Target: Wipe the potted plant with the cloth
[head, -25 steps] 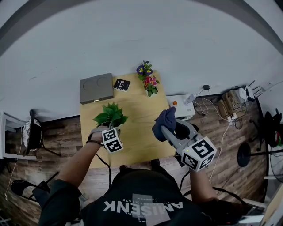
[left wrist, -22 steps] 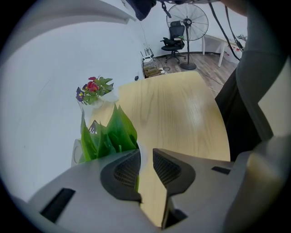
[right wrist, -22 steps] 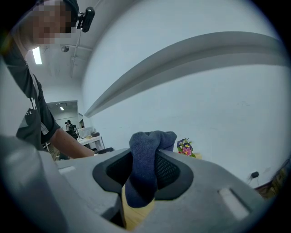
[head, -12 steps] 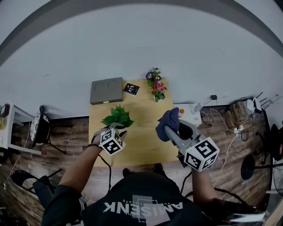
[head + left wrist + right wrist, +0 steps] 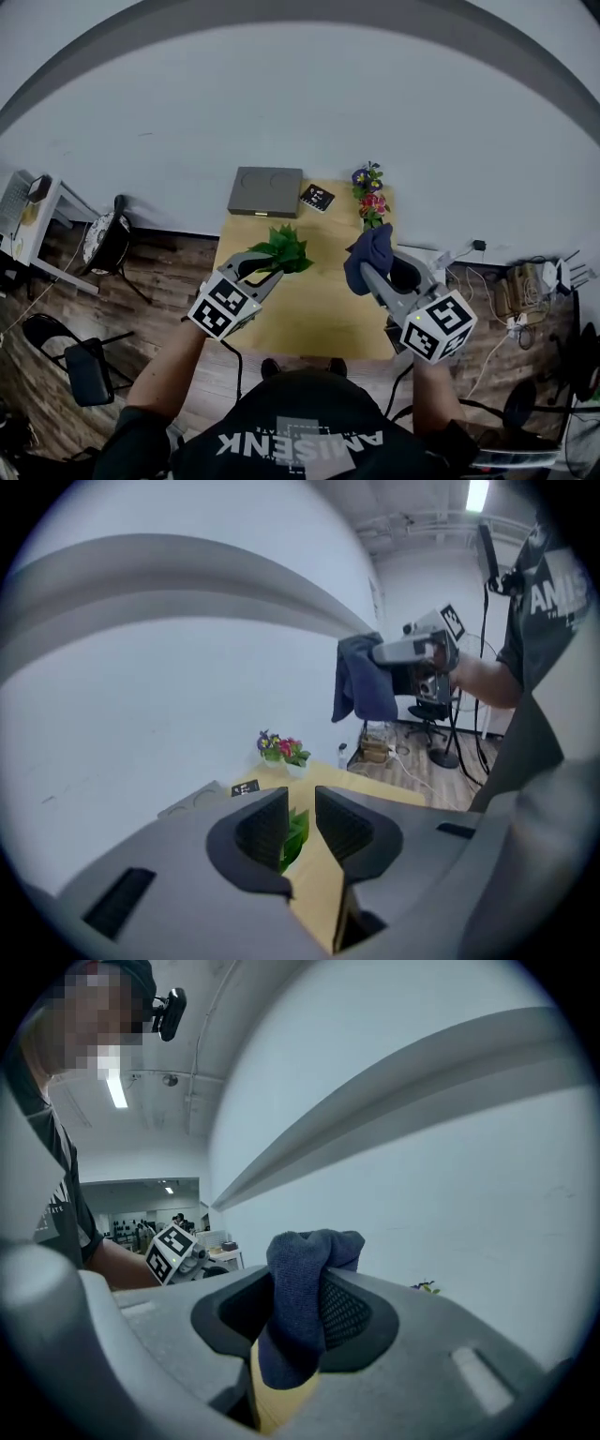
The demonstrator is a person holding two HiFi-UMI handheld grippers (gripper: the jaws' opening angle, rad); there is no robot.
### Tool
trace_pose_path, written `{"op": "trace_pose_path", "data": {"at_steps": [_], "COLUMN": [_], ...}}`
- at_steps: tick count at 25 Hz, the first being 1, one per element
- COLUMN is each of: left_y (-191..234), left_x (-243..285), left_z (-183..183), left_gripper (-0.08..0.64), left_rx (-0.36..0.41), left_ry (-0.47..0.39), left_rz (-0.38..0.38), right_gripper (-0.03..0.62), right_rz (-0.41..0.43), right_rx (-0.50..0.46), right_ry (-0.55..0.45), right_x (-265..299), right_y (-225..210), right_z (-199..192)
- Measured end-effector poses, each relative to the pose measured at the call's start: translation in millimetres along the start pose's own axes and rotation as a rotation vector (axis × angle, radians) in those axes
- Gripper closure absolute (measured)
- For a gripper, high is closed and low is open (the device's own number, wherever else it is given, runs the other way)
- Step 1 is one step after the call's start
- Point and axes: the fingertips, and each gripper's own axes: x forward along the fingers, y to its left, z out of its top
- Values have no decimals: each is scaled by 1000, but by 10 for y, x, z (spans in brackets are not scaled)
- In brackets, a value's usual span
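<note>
Soft, fuzzy dark fabric cloth (image 5: 298,1279) in right claw (image 5: 368,275). Smooth green leaves on potted plant (image 5: 281,248) at left claw (image 5: 302,825) tip. Claw bodies matt grey plastic; worktop (image 5: 309,309) below them pale, smooth matt wood.

A light wooden surface (image 5: 309,314) stands on a dark plank floor (image 5: 169,281). Three things sit along its far edge: a flat grey box (image 5: 265,192) with two round marks at the left, a small black card (image 5: 317,198) just beside it, and a pot of purple and pink flowers (image 5: 370,197) at the right.
</note>
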Motion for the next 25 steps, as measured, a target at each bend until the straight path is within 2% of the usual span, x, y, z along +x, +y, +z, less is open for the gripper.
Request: {"op": "trace_pose_path", "data": {"at_steps": [4, 12, 15, 18, 23, 25], "left_y": [92, 208, 254, 340, 570, 568], "left_x": [-382, -1186, -1390, -1591, -2110, -2202], "left_z": [205, 696, 745, 746, 727, 706], "left_gripper": [471, 480, 513, 539, 557, 558], "left_rx": [-116, -251, -271, -324, -422, -433], "left_ry": [-114, -429, -461, -501, -630, -627], "left_rz": [57, 215, 285, 349, 551, 567], "right_gripper": [460, 460, 460, 460, 460, 460], "right_rz": [47, 120, 134, 144, 184, 162], "right_rx": [-27, -58, -82, -97, -90, -100], "right_ry": [-15, -27, -37, -46, -74, -75], "right_x": [107, 245, 285, 333, 370, 373], "right_y": [101, 277, 335, 400, 565, 582], "right_z": [121, 290, 394, 492, 606, 619]}}
